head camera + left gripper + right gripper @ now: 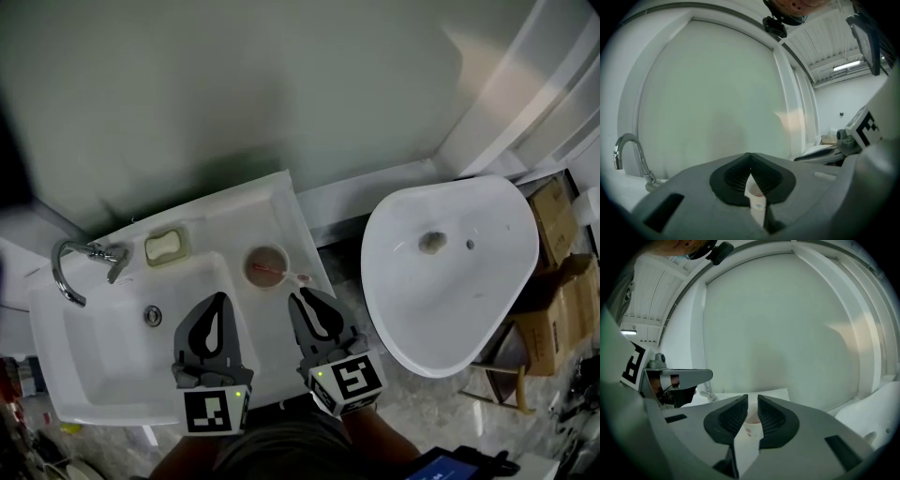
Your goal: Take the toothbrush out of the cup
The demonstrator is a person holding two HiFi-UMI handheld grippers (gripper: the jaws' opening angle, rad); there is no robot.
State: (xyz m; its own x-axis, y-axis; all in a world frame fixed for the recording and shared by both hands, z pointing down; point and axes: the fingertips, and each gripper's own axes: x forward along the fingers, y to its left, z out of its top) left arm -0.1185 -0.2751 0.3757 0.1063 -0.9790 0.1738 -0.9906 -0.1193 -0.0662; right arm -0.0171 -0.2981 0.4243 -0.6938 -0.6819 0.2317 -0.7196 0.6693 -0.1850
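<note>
A brownish cup stands on the white counter right of the sink bowl, with a toothbrush lying across its mouth, one end over the rim to the right. My left gripper hovers over the sink's right part, below and left of the cup, its jaws shut and empty. My right gripper sits just below and right of the cup, jaws nearly together with nothing between them. The cup shows behind the left gripper and the cup beyond the right gripper.
A chrome faucet and a soap dish stand at the sink's back left. A large white basin sits to the right, with cardboard boxes past it. A wall rises close behind the counter.
</note>
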